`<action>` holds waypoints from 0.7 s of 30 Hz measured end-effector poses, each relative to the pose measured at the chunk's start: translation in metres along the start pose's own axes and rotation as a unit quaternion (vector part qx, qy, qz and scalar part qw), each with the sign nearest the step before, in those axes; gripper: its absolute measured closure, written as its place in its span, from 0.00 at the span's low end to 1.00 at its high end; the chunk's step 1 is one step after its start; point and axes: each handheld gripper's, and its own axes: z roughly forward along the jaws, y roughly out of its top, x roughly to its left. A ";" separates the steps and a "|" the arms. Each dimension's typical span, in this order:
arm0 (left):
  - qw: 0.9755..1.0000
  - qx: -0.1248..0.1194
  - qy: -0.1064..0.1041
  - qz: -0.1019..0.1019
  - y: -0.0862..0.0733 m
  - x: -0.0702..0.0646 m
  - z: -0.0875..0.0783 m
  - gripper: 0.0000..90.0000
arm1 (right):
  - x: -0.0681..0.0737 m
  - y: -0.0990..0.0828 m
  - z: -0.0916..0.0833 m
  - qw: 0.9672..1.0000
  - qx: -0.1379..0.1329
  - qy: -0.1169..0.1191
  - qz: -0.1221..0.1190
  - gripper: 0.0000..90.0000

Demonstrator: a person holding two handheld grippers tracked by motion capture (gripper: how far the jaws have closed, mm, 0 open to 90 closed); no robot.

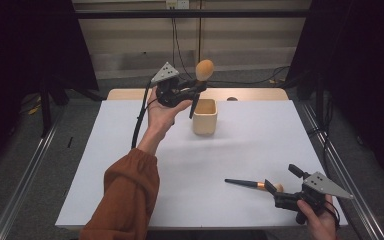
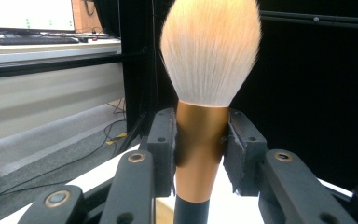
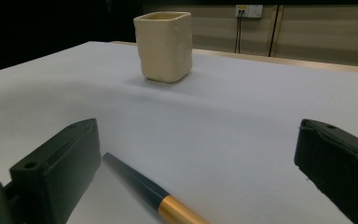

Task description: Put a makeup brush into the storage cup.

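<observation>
your left tongs (image 1: 192,89) clamp one brush (image 1: 200,80) above the empty cup (image 1: 204,117), while your right tongs (image 1: 275,187) gape wide around the second brush (image 1: 250,184) lying on the desk (image 1: 130,150).

High view looks down the table (image 1: 240,150); right gripper view, low, shares its cup (image 3: 164,45).
</observation>
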 end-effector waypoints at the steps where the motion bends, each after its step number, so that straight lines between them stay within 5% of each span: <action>1: 1.000 -0.001 0.000 -0.003 0.000 0.001 0.001 0.74 | 0.000 0.000 0.000 1.000 0.000 0.000 -0.001 0.00; 21: 1.000 -0.015 0.010 -0.008 0.000 0.017 0.027 0.74 | -0.001 -0.001 0.000 1.000 0.002 0.003 0.000 0.00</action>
